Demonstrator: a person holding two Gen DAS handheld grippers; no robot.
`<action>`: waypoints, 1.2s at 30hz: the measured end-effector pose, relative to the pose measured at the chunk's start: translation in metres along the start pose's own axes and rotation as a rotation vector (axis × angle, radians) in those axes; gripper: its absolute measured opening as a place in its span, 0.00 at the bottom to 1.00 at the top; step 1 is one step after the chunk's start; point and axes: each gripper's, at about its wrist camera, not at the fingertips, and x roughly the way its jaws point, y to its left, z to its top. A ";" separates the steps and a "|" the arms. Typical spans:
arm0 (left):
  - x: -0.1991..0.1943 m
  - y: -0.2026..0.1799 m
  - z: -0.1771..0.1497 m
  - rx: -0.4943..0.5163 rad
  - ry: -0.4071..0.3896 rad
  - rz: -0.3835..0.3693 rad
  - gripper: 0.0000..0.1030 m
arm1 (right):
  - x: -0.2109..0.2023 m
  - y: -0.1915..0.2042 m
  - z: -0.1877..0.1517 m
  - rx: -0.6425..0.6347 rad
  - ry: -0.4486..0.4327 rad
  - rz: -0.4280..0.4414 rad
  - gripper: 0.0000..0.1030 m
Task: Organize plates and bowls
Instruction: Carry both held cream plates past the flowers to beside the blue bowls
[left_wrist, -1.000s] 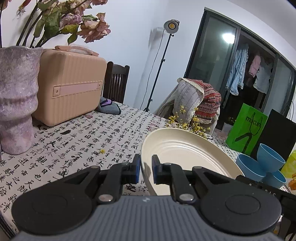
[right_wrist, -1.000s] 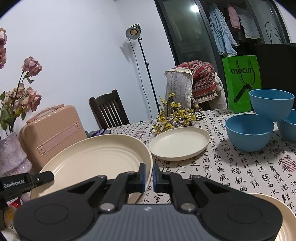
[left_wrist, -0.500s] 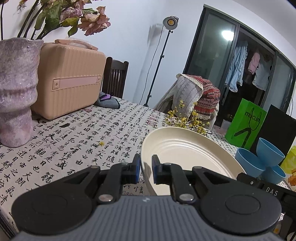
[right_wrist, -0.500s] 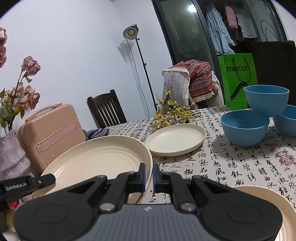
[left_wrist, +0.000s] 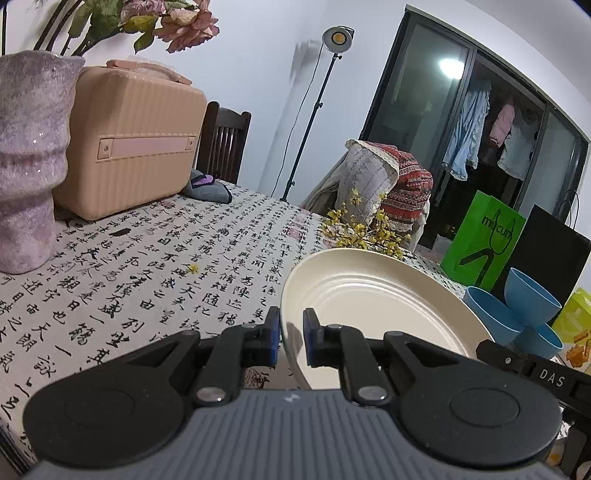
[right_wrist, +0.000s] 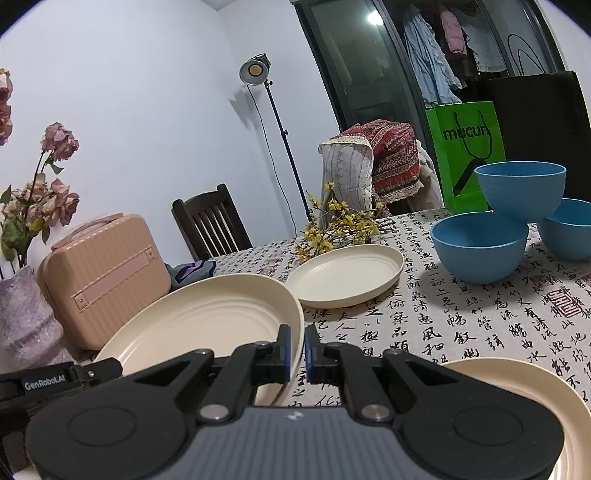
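Both my tools gripped the large cream plate (right_wrist: 207, 321) by opposite rims: left tool (left_wrist: 290, 339), right tool (right_wrist: 297, 350). It hung above the worktop (right_wrist: 480, 325), lower left of the smaller plate (right_wrist: 347, 275).

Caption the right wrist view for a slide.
Both tools grip one large cream plate by opposite rims above the table, blue bowls behind.

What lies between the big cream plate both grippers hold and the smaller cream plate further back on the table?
Nothing visible does. The big cream plate is clamped at opposite rims by the left gripper and right gripper. Only bare tablecloth separates it from the smaller plate; the blue bowls sit off to the right.
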 end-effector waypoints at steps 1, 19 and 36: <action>0.000 0.000 -0.001 0.000 0.002 -0.002 0.13 | 0.000 -0.001 -0.001 0.001 -0.001 -0.001 0.07; -0.004 -0.020 -0.018 0.019 -0.001 -0.060 0.13 | -0.017 -0.029 -0.012 0.035 -0.036 -0.034 0.07; -0.005 -0.043 -0.027 0.040 -0.008 -0.104 0.13 | -0.031 -0.052 -0.017 0.050 -0.069 -0.067 0.07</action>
